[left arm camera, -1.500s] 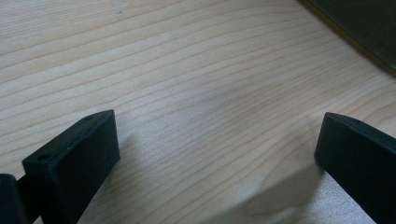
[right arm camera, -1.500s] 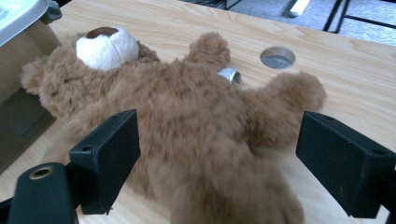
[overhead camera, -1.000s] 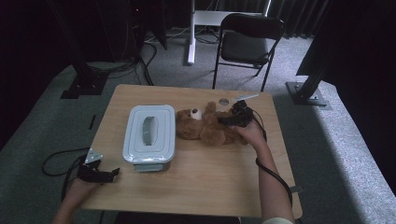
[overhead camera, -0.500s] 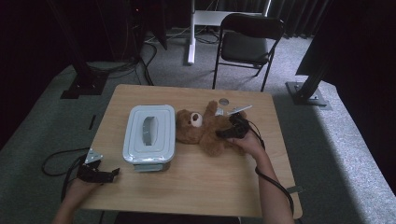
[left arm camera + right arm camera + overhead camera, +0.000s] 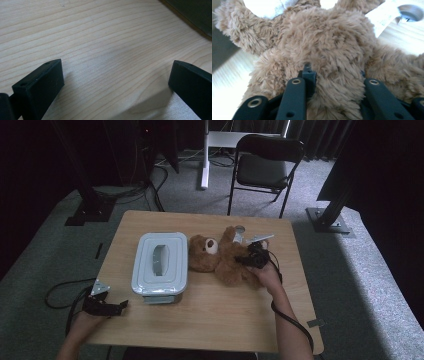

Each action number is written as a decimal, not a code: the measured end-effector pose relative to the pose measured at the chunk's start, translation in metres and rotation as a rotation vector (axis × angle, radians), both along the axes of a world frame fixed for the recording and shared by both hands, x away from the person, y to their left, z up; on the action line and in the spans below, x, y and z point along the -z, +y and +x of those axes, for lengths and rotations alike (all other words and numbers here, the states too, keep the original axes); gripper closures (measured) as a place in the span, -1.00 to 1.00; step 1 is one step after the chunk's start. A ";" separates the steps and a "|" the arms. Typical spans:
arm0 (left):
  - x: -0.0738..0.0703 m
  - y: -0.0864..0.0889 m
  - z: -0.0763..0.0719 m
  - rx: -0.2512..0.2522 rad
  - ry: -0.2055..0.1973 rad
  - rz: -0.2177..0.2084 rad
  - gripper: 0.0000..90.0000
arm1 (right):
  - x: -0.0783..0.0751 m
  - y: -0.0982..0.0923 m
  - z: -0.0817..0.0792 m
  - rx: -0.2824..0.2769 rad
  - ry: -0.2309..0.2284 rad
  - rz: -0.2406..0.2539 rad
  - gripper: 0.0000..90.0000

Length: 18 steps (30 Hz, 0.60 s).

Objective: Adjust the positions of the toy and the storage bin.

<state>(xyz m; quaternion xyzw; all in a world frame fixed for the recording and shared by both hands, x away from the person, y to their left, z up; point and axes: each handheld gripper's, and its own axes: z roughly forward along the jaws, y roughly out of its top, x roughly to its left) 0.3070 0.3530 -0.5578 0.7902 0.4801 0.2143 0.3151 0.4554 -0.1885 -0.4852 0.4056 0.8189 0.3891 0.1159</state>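
Note:
A brown teddy bear (image 5: 225,260) lies on its back in the middle of the wooden table (image 5: 210,315), head toward the lidded box. My right gripper (image 5: 250,260) reaches it from the right. In the right gripper view its jaws have just been closing and now sink into the fur of the bear's body (image 5: 332,45), so my right gripper (image 5: 335,75) is shut on the bear. My left gripper (image 5: 117,306) rests at the table's near left corner. Its jaws stand wide apart over bare wood in the left gripper view, my left gripper (image 5: 116,75) holding nothing.
A pale blue-grey lidded box (image 5: 160,262) stands left of the bear, touching its head. A white tag (image 5: 384,17) and a round grey table grommet (image 5: 240,229) lie behind the bear. A black folding chair (image 5: 267,167) stands beyond the table's far edge.
My right gripper has come down and toward the near side onto the bear's body, and its jaws have closed in on the fur. The left gripper has stayed put.

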 end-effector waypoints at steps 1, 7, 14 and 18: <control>0.000 0.000 0.000 0.000 0.000 0.000 -0.99 | -0.002 -0.003 0.000 0.018 0.002 0.013 0.52; 0.000 0.000 0.000 0.000 0.000 0.000 -0.99 | -0.009 -0.028 0.004 0.211 -0.008 0.073 0.55; 0.000 0.000 0.000 -0.001 0.000 0.000 -0.99 | -0.017 -0.070 0.005 0.478 -0.038 0.129 0.56; 0.000 0.000 0.000 -0.002 0.000 0.000 -0.99 | -0.024 -0.087 0.001 0.668 -0.096 0.121 0.55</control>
